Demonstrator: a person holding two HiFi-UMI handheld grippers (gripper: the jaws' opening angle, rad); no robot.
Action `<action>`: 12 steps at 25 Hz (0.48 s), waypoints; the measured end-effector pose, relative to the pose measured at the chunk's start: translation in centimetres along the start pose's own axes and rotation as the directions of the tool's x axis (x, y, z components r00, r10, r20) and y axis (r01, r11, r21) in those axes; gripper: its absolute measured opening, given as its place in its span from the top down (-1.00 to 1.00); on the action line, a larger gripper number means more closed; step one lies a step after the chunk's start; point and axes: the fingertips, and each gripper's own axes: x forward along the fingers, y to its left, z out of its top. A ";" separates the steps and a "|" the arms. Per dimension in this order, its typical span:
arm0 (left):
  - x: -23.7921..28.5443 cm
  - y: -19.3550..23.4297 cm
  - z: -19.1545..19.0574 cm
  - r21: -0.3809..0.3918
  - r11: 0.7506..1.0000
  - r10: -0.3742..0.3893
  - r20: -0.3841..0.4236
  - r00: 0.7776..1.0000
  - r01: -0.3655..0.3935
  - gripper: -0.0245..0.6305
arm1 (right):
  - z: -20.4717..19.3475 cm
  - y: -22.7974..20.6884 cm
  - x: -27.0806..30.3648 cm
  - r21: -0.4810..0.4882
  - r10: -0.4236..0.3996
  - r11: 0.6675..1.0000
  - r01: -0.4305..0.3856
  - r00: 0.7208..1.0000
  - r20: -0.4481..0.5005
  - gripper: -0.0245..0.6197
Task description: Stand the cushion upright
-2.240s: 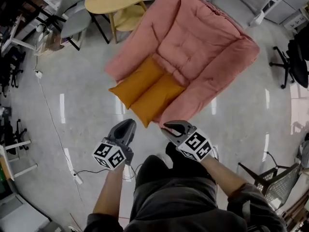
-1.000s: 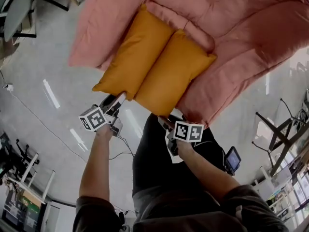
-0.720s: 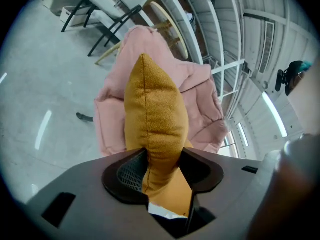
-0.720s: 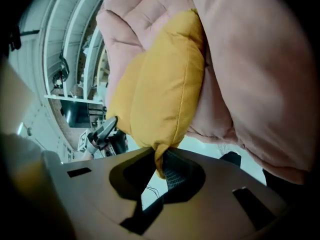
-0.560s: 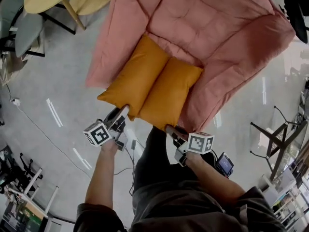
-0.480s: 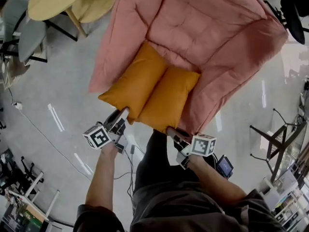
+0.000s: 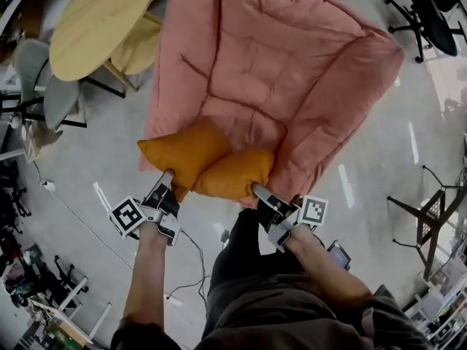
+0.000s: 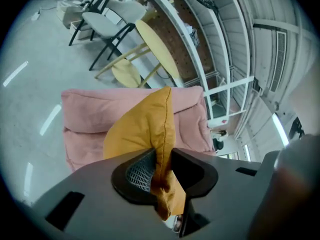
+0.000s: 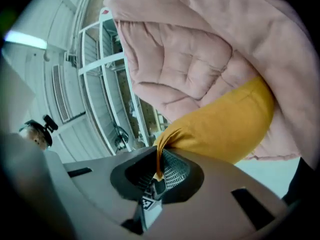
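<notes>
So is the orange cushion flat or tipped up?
Tipped up. The cushion rests its far edge on the sofa; its near corners sit between the closing jaws of the left gripper and in the shut right gripper.

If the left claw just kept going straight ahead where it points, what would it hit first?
The orange cushion: the left claw, its jaws closing, pinches that cushion's edge between them. Behind it, probably the pink sofa, though depth is hard to judge.

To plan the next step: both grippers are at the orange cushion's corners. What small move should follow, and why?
Probably raise the near edge, tipping the cushion against the sofa. The right gripper is shut on one corner, the left gripper is closing its jaws on the other; the cushion is not upright.
</notes>
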 end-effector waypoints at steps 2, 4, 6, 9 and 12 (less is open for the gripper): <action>4.6 -2.6 1.1 0.007 1.000 -0.028 0.039 0.999 0.028 0.63 | 5.7 0.3 -0.9 0.006 0.014 1.000 -0.014 0.995 0.097 0.85; 10.0 -5.2 2.1 0.002 0.998 -0.064 0.074 0.995 0.064 0.68 | 11.8 1.0 -1.0 -0.015 0.030 0.999 -0.028 0.982 0.188 0.85; 15.7 -7.7 2.9 0.015 0.997 -0.080 0.084 0.993 0.079 0.72 | 17.4 1.4 -0.6 -0.025 0.032 0.999 -0.026 0.962 0.272 0.86; 23.7 -11.6 3.0 0.078 0.994 -0.088 0.080 0.993 0.081 0.90 | 24.7 1.2 -0.8 0.008 0.006 1.000 -0.010 0.929 0.370 0.86; 29.2 -14.2 3.5 0.171 0.982 -0.095 0.069 0.993 0.082 0.90 | 30.1 -0.1 -1.6 0.081 -0.059 0.996 0.024 0.883 0.465 0.86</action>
